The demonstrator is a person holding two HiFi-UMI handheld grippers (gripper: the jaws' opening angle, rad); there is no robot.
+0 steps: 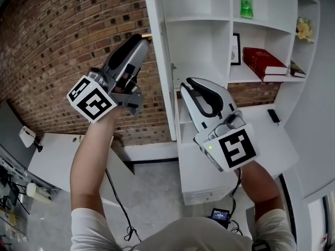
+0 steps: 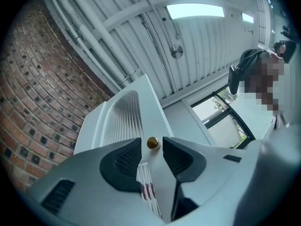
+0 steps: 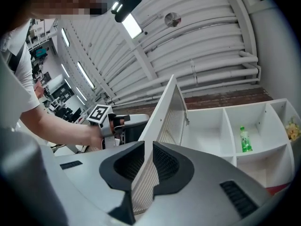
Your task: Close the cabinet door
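Head camera looked steeply down from behind left gripper [image 1: 142,40] and right gripper [image 1: 186,83]. Each gripper camera rode close behind its own fingers [image 2: 124,159], tilted upward along them. All three caught the cabinet door [image 1: 159,61] at the fingers; head and right gripper views also shared the shelves [image 1: 204,20].

I see a green bottle [image 1: 246,0] standing upright up top, a small framed picture [image 1: 235,49] below it, a red book [image 1: 264,61] lying just beside that, and a brick wall [image 1: 52,46] at left.

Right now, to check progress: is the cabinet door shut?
No, the cabinet door stands swung out edge-on, leaving the green bottle inside exposed.
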